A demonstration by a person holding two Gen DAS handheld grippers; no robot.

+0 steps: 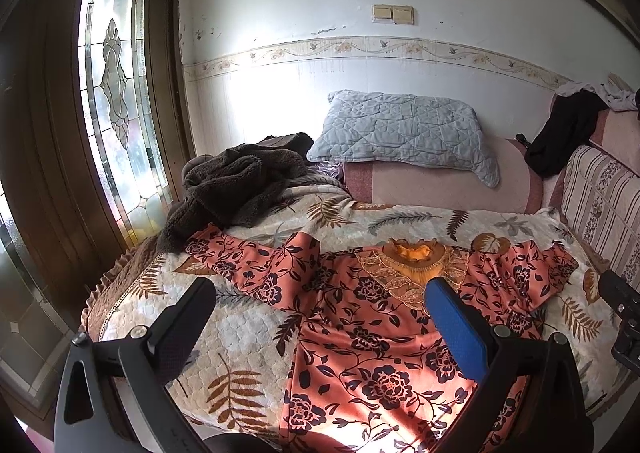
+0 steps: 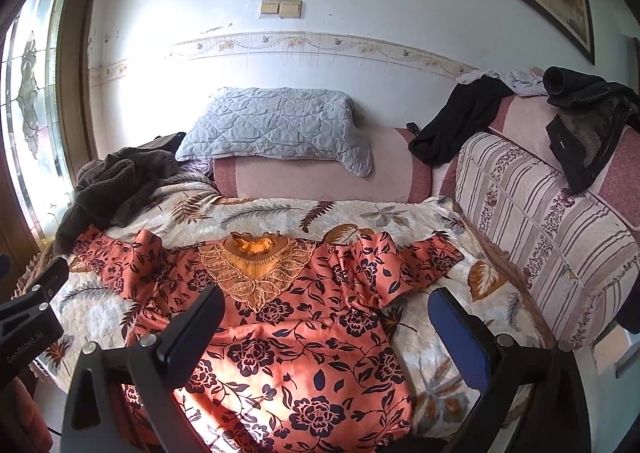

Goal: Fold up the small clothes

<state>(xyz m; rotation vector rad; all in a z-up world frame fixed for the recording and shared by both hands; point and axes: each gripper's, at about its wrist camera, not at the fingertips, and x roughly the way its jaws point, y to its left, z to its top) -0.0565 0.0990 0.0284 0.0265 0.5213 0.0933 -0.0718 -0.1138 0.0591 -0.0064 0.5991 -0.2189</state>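
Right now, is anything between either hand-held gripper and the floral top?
Nothing visible: the orange floral-print top lies spread flat on the leaf-patterned quilt, directly under both open hand-held grippers, left and right.

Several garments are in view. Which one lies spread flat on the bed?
The orange floral top, spread flat with sleeves out between both open grippers. The brown fleece is bunched by the window; the black garment drapes over the sofa back.
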